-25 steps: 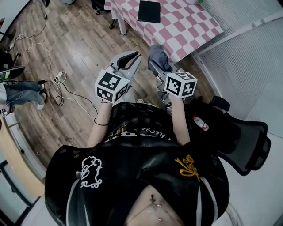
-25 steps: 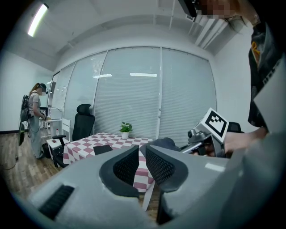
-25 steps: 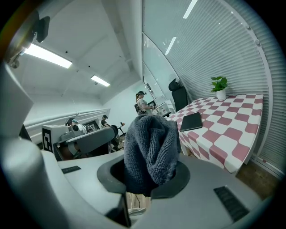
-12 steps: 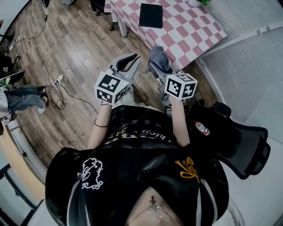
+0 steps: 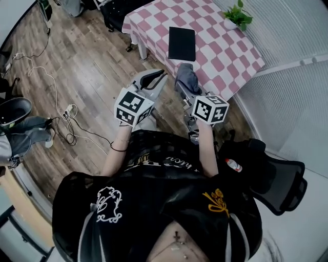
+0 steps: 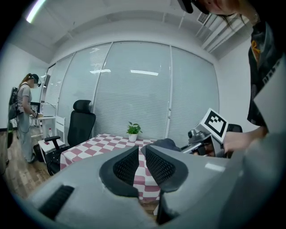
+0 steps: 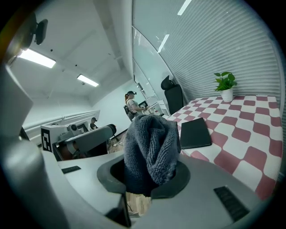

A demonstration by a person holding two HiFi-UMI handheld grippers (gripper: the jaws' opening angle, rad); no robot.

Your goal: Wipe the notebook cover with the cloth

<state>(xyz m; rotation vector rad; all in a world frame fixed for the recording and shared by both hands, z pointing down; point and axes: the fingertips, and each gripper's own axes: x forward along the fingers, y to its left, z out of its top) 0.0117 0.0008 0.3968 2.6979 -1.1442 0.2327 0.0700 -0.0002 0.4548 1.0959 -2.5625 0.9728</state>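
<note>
The right claw (image 7: 148, 179) is clamped on a bunched grey terry cloth (image 7: 149, 143), soft and light; the left claw (image 6: 140, 162) is empty, jaws nearly together. The black notebook (image 5: 182, 43) lies flat on the pink-checked tabletop (image 5: 225, 48), probably slippery, best steadied at an edge.

The notebook (image 5: 182, 43) is plain black, the table (image 5: 225, 46) pink-and-white checked, the cloth (image 5: 187, 81) dark blue-grey, the plant (image 5: 239, 14) green in a white pot (image 5: 229, 23), the floor (image 5: 87, 56) brown wood-grain.
</note>
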